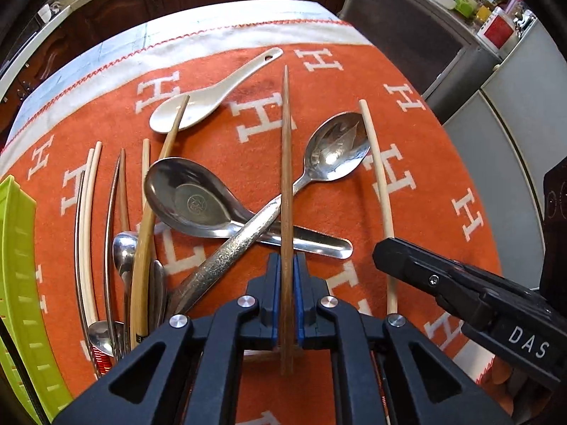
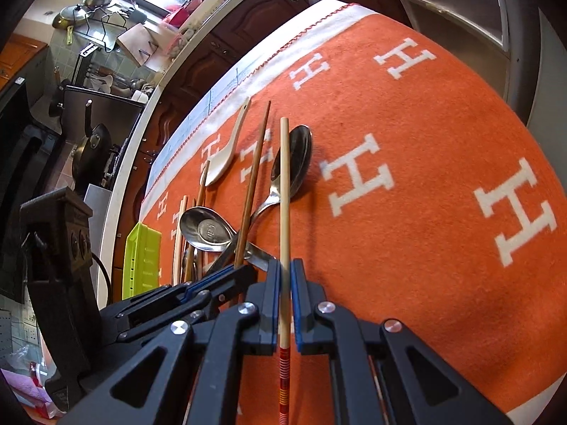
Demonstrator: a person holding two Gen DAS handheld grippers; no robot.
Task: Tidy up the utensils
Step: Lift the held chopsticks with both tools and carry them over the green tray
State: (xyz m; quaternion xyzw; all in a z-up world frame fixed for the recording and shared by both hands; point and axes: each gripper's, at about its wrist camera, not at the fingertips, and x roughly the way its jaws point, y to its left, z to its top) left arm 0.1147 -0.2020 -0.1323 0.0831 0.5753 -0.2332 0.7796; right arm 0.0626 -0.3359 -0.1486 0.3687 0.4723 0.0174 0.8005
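Brown chopstick (image 1: 286, 177) clamped between left tongs (image 1: 287, 294), pale chopstick (image 2: 284, 191) between right tongs (image 2: 285, 297)

An orange blanket (image 2: 425, 124) patterned with white H letters, edged in white, covers the table. Beyond its far edge runs a pale countertop (image 2: 141, 117) over dark wooden cabinet doors (image 1: 117, 3). Left of the counter, pans (image 2: 88, 0) hang against a green-tiled wall (image 2: 62, 40).
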